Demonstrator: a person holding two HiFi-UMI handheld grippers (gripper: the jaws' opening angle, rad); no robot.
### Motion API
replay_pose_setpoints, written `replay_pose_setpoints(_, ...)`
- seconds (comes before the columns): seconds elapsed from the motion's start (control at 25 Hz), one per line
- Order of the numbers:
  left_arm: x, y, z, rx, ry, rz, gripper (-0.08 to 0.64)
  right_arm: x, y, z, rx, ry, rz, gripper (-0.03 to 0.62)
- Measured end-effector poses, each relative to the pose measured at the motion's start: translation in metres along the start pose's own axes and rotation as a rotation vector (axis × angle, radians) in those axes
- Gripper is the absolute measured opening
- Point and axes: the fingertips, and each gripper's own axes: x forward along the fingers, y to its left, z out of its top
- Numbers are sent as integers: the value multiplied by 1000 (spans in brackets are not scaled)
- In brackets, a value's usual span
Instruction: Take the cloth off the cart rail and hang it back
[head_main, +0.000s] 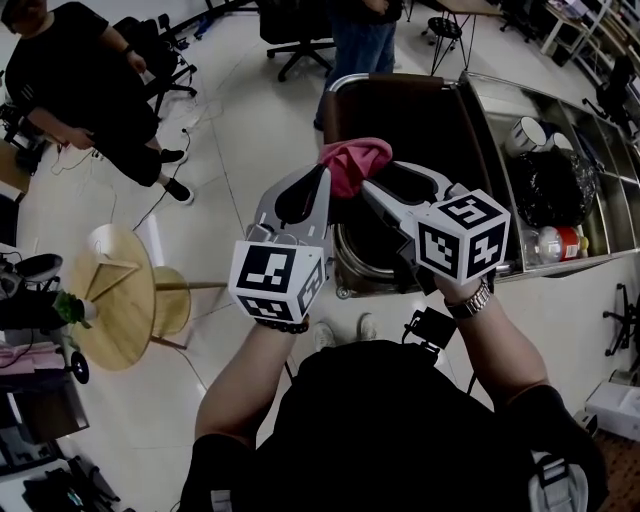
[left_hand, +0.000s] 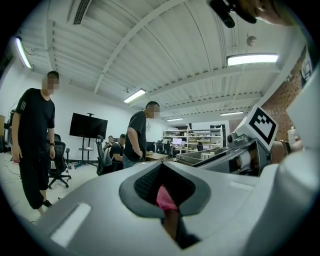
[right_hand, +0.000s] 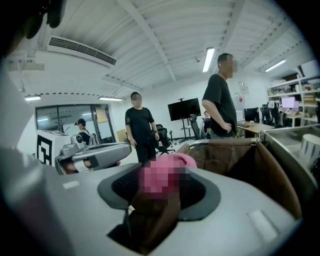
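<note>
Pink cloth (head_main: 355, 160) bunched, held near rail (head_main: 400, 76) | left gripper (head_main: 322, 180) clamped on one side | right gripper (head_main: 372, 192) clamped on other | two-sided hold probably for spreading it.

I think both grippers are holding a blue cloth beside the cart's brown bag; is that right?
Not quite: the cloth is pink, not blue, as the head view shows. The rest holds: the left gripper and the right gripper both grip it beside the cart's brown bag.
</note>
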Motion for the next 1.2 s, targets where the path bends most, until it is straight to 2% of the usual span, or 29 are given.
replay_pose_setpoints(0.32,-9,-14,3,28,-20,84,3,-19,14,15,-80,-74,83,195)
replay_pose_setpoints(0.48,-16,-31,9,49,-39,133,3,-40,27,28,-141,-159,140,109)
replay_pose_setpoints(0.68,-32,-51,9,75,-55,174,3,-62,42,29,-187,-226,185,56)
replay_pose_setpoints(0.96,-61,-79,18,103,-79,155,3,-94,72,24,-217,-291,180,3)
replay_pose_setpoints(1.2,-104,-106,33,120,-104,96,3,-125,114,13,-230,-335,123,0)
